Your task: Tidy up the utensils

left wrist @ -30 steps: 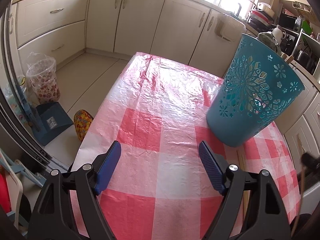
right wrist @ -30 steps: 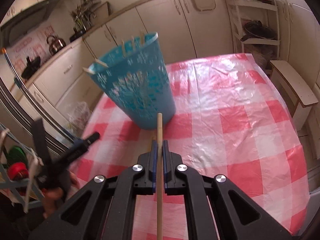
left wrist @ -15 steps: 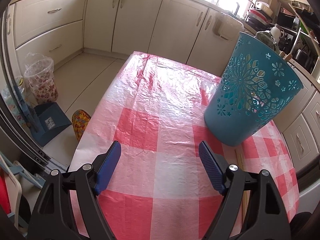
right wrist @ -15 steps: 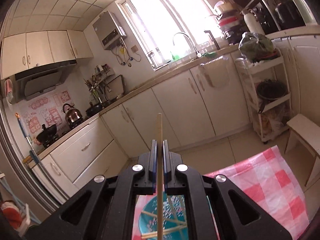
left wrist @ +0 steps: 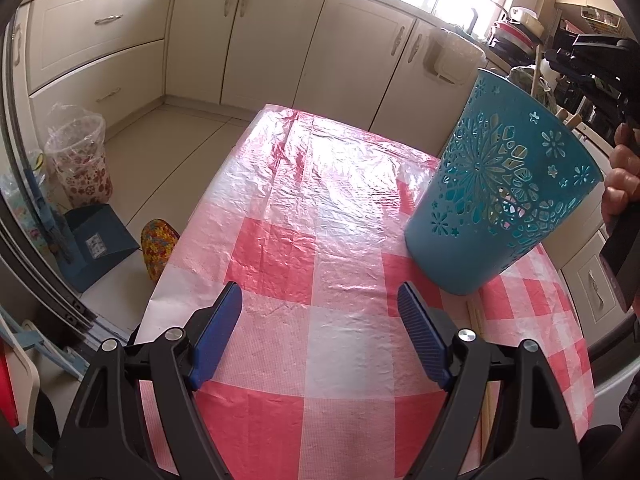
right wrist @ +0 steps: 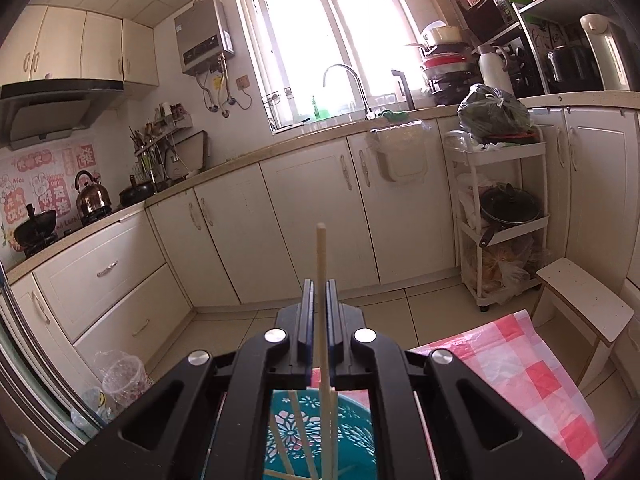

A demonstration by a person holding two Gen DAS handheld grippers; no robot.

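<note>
Holding 1 chopstick (right wrist: 321,264) clamped in the right tool (right wrist: 319,292) above the teal basket (right wrist: 320,432) on the counter (left wrist: 304,248), tip it steeply before release. Left tool (left wrist: 318,320) hangs apart, empty.

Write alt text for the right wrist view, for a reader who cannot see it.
The right gripper is shut on a wooden chopstick, held above a teal basket with more sticks inside. Beyond are cream cabinets, a bright window and a corner of red-checked tablecloth.
</note>
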